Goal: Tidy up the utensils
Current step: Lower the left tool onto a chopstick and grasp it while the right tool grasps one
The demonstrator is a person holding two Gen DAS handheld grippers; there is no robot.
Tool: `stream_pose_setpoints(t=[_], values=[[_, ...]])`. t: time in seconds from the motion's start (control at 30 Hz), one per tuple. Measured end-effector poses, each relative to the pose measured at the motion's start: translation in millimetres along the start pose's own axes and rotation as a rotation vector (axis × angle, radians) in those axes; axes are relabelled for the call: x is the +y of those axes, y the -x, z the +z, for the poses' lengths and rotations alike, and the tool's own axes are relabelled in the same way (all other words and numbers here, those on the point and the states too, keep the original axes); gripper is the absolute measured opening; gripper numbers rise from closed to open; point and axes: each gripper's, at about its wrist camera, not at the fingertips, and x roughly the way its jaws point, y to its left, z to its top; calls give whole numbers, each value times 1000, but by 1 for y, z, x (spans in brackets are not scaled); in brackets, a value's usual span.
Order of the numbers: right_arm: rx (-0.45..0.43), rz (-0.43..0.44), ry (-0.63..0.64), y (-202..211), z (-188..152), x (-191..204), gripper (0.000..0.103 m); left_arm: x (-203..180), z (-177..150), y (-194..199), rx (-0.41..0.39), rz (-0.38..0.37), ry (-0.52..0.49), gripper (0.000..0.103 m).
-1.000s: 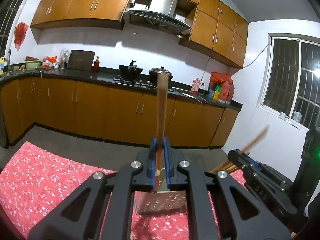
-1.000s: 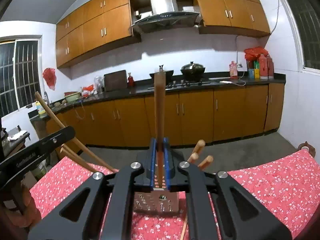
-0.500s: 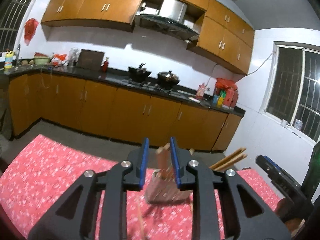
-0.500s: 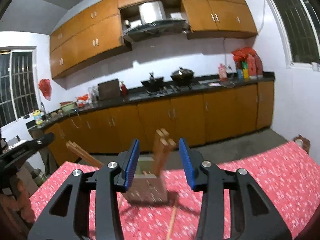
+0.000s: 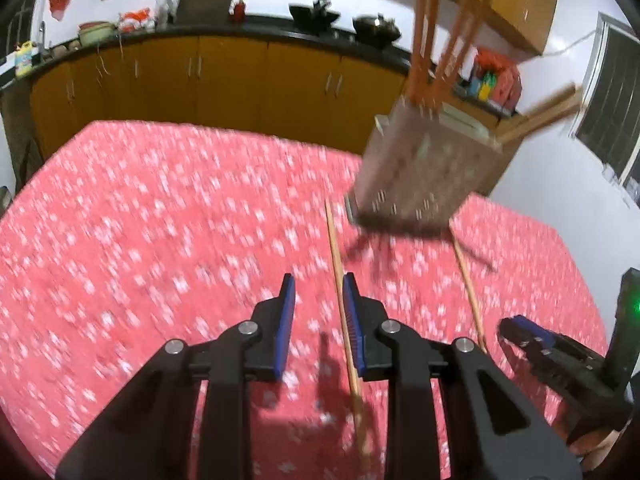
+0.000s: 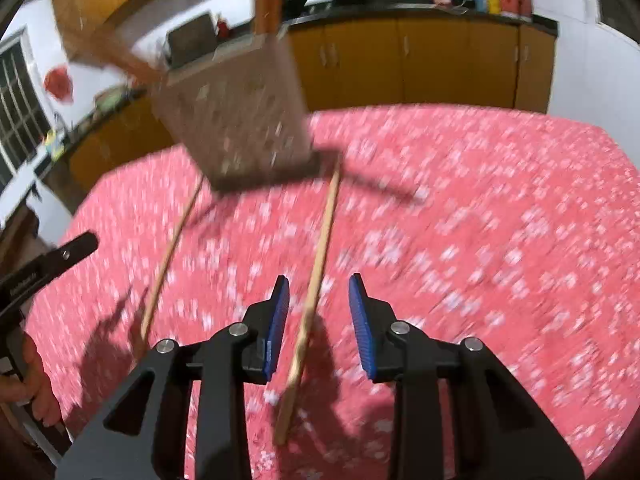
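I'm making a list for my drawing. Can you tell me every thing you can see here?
Tablecloth: one, red with white flowers, over the table.
Utensil holder: one, grey metal with holes, far side of the cloth.
Standing chopsticks: several, wooden, in the holder.
Loose chopsticks: two, pale wood, flat on the cloth, one under the left gripper, one under the right.
Cabinets: orange-brown, behind.
Left hand-held gripper: black, blue pads, open.
Right hand-held gripper: same, open.
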Motion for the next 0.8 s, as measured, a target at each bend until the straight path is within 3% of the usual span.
stream_pose_setpoints(t=[0.4,0.53,0.63,0.8], values=[[-1,-47,30,-8,-13,7,27,-18,-41,-24,82,12,-39,29],[-2,-85,41,-14,-12,6,9,-23,-46,-30,101,31,-69,29],[0,-95,16,-16,-6,-3,7,-27,-47,-36,113,33,-89,27],[-18,-189,-46,-21,8,-33,7,-29,-47,-38,120,34,-95,26]])
